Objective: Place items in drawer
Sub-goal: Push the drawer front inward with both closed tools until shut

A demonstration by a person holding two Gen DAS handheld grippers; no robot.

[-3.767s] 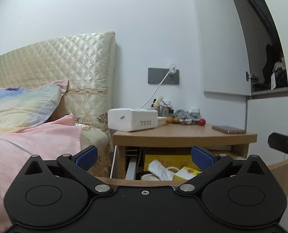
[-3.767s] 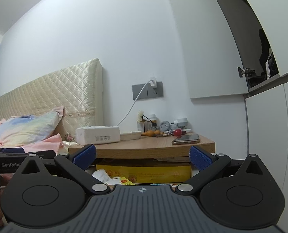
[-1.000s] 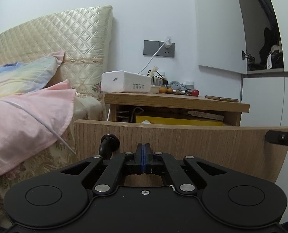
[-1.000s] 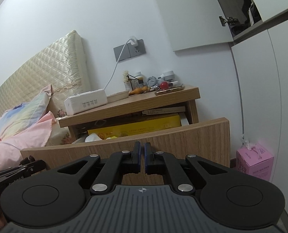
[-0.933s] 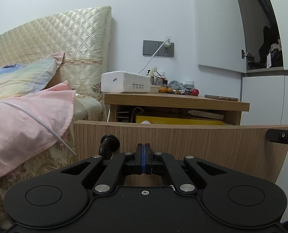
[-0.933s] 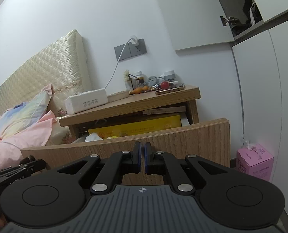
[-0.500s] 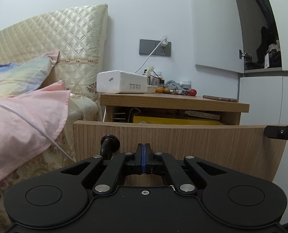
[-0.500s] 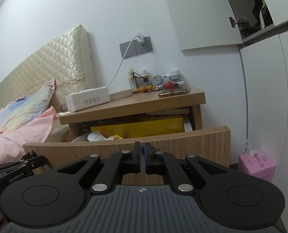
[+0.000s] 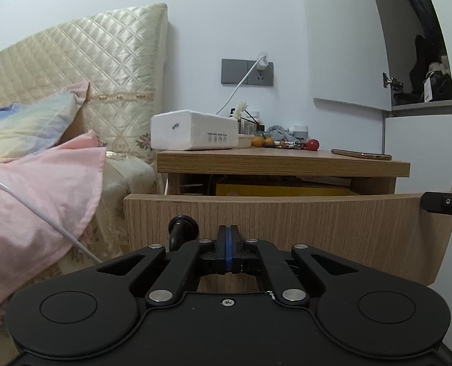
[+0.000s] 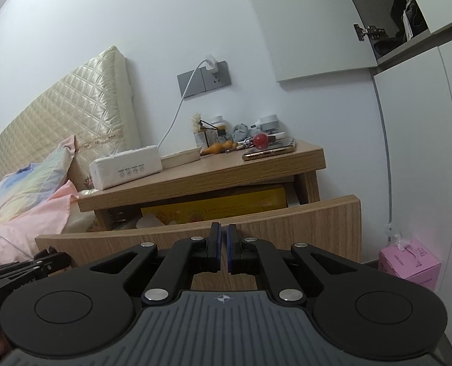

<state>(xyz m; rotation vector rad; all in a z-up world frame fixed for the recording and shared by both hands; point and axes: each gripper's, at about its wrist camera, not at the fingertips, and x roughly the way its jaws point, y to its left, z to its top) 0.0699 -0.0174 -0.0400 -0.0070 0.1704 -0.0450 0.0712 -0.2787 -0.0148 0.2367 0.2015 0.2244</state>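
- Drawer [image 9: 286, 222] of the wooden nightstand [image 9: 280, 161] stands pulled out, a yellow box [image 10: 219, 204] inside it
- Left claw [image 9: 227, 244] sits pressed shut with nothing between its pads, just before the drawer front, beside a black knob [image 9: 181, 227]
- Right claw [image 10: 223, 241] is narrowed to a thin slit and empty, facing the drawer front
- Tissue pack [image 9: 193, 134] and phone [image 9: 361, 154] lie on the nightstand top

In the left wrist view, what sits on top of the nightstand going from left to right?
White tissue pack → small oranges → red ball → phone near the right edge.
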